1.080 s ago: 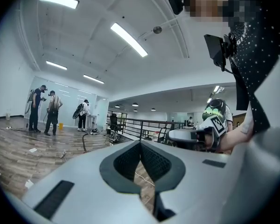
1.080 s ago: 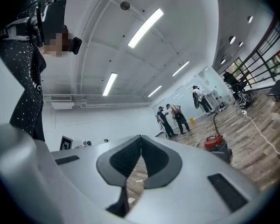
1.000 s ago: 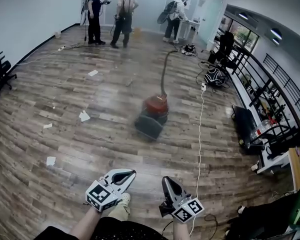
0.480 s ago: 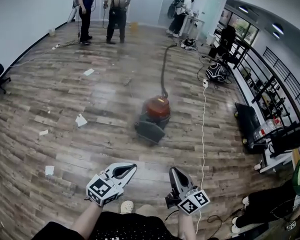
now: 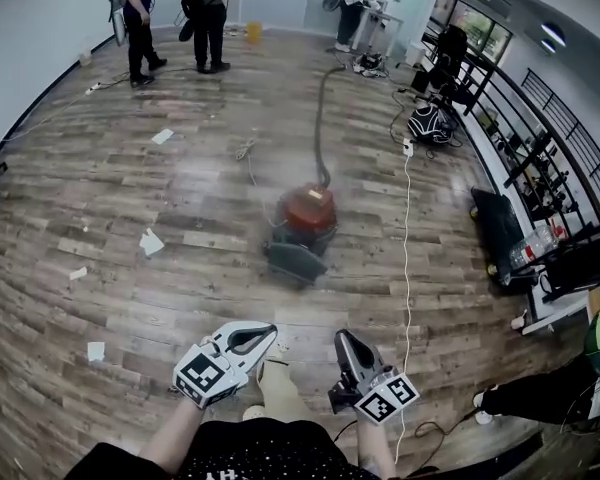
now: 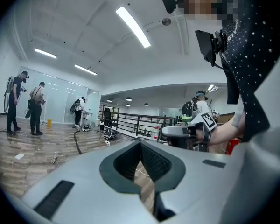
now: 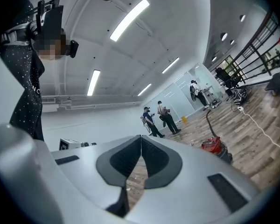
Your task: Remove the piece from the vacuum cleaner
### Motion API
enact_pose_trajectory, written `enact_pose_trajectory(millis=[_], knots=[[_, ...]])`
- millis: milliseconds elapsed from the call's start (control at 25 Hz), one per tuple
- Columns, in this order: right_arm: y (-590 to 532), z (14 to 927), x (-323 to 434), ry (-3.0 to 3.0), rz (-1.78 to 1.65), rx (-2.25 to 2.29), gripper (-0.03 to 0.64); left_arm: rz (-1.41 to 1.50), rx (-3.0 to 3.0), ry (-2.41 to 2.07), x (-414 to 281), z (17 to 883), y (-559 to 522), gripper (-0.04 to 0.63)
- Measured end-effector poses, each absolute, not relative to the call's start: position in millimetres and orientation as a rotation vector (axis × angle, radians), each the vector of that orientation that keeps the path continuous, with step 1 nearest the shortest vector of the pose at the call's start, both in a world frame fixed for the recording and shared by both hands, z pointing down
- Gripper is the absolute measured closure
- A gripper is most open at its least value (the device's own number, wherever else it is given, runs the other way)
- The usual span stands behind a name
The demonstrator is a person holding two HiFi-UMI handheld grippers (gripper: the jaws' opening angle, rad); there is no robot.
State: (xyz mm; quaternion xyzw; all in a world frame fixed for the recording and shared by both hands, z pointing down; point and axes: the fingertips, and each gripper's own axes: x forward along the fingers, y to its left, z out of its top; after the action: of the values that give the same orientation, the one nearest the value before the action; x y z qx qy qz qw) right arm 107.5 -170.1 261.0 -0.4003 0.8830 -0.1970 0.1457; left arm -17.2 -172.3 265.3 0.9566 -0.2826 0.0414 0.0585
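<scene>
1. No word, brand name, number or sign can be read in any of the views.
2. The only printed marks are black-and-white square patterns. They stand on the marker cube (image 5: 202, 381) of the left gripper (image 5: 268, 330) and on the marker cube (image 5: 387, 400) of the right gripper (image 5: 338, 338). They are coded blocks, not letters or digits.
3. The red body of the vacuum cleaner (image 5: 306, 211) is too small and blurred for any label to be read.
</scene>
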Motion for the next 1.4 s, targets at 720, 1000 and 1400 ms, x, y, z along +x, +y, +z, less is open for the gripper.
enact_pose_trajectory(millis=[720, 1000, 1400], knots=[[-461, 259, 152, 2.527, -0.506, -1.070, 0.604, 0.114, 2.970, -0.796, 21, 255, -459, 0.588], [-503, 279, 178, 2.534, -0.494, -1.113, 0.604, 0.189, 2.983, -0.677, 33, 282, -502, 0.587], [-514, 447, 193, 2.460, -0.521, -1.247, 0.604, 0.184, 2.986, -0.539, 29, 446, -538, 0.588]])
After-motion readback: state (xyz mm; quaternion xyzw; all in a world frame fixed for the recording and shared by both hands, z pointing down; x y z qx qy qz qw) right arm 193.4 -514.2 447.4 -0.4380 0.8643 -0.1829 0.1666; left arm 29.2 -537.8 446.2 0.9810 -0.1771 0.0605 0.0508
